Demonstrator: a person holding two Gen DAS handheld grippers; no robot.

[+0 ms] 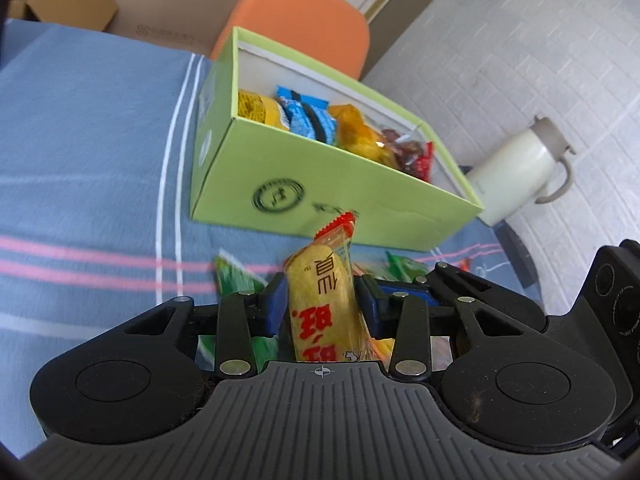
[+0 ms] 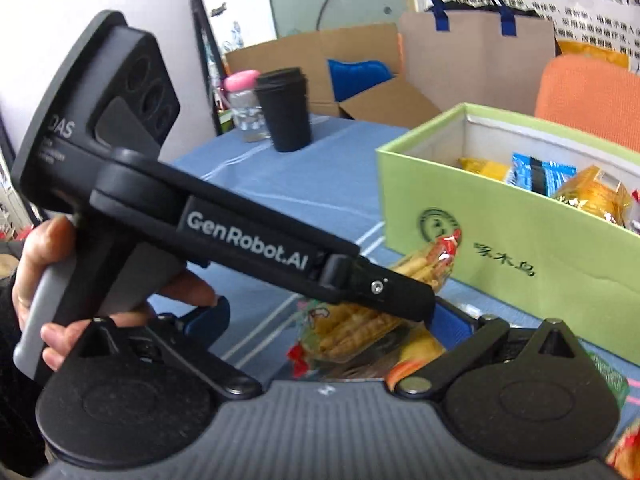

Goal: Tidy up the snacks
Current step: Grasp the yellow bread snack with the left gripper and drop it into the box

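Observation:
My left gripper (image 1: 322, 300) is shut on a yellow snack packet (image 1: 320, 276) with red print, which stands upright between the blue pads just in front of the green box (image 1: 320, 184). The box lies open on the blue striped cloth (image 1: 80, 140) and holds several yellow, blue, orange and red packets. In the right wrist view the left gripper crosses the frame with the packet (image 2: 432, 264) at its tip, near the box wall (image 2: 500, 248). My right gripper (image 2: 328, 316) is open, its pads (image 2: 208, 316) wide apart above loose snack packets (image 2: 352, 332).
Green packets (image 1: 236, 280) lie on the cloth beside my left fingers. A white jug (image 1: 520, 172) stands on the floor to the right, an orange chair back (image 1: 296, 20) behind the box. A black cup (image 2: 286, 112), a pink-lidded bottle (image 2: 242, 100) and cardboard boxes (image 2: 360, 80) stand further back.

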